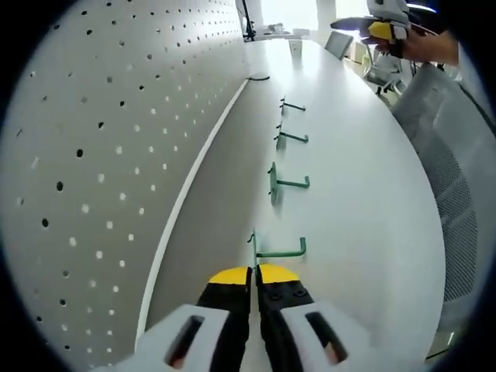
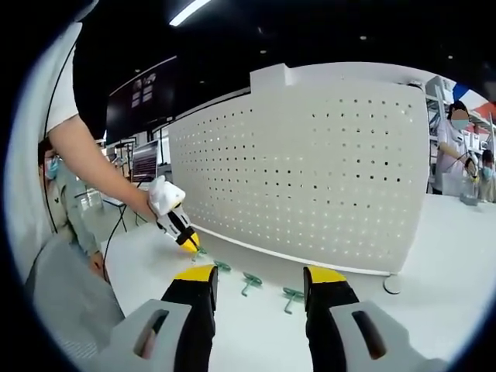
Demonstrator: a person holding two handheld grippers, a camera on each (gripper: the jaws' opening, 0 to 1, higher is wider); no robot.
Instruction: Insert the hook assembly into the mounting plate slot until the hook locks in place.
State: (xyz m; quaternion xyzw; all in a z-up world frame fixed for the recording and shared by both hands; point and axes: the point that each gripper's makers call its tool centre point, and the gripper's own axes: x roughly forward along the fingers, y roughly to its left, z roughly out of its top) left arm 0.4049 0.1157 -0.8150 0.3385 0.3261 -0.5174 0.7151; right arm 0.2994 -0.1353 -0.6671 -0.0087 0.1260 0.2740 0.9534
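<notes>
Two hand-held grippers: left (image 1: pixel 254 280) closed at hook (image 1: pixel 277 249), right (image 2: pixel 260 288) agape.

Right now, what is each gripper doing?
Left gripper: shut at the nearest green hook; a firm hold cannot be told.
Right gripper: open, empty.

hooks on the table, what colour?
Green, all four hooks; clearest in the left gripper view, lying in a row on the white table.
</notes>
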